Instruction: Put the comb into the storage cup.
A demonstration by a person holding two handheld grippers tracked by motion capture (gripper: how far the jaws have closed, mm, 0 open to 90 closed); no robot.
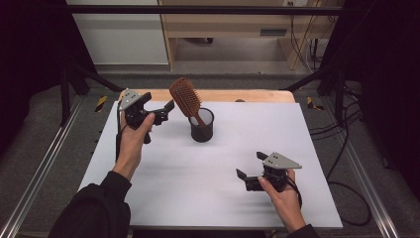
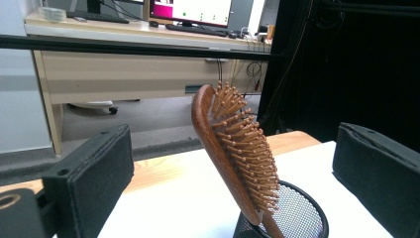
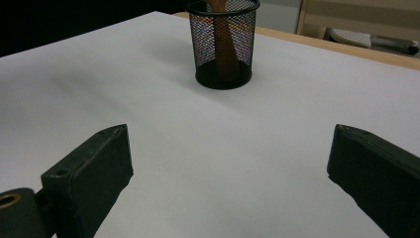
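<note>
A brown wooden hairbrush (image 1: 185, 96) stands handle-down in a black mesh cup (image 1: 202, 127) at the back middle of the white board. It leans left, bristles facing right. My left gripper (image 1: 167, 111) is held above the board just left of the brush head, open, apart from it. In the left gripper view the brush (image 2: 233, 148) rises from the cup (image 2: 297, 218) between the two spread pads (image 2: 94, 173). My right gripper (image 1: 251, 164) rests low at the front right, open and holding nothing. The right gripper view looks across bare board to the cup (image 3: 223, 44).
The white board (image 1: 198, 193) covers a wooden table (image 1: 247, 95) whose edge shows at the back. A light wooden desk (image 1: 228, 29) stands beyond. Cables (image 1: 346, 148) trail on the floor at the right, and metal rails (image 1: 44, 163) flank the table.
</note>
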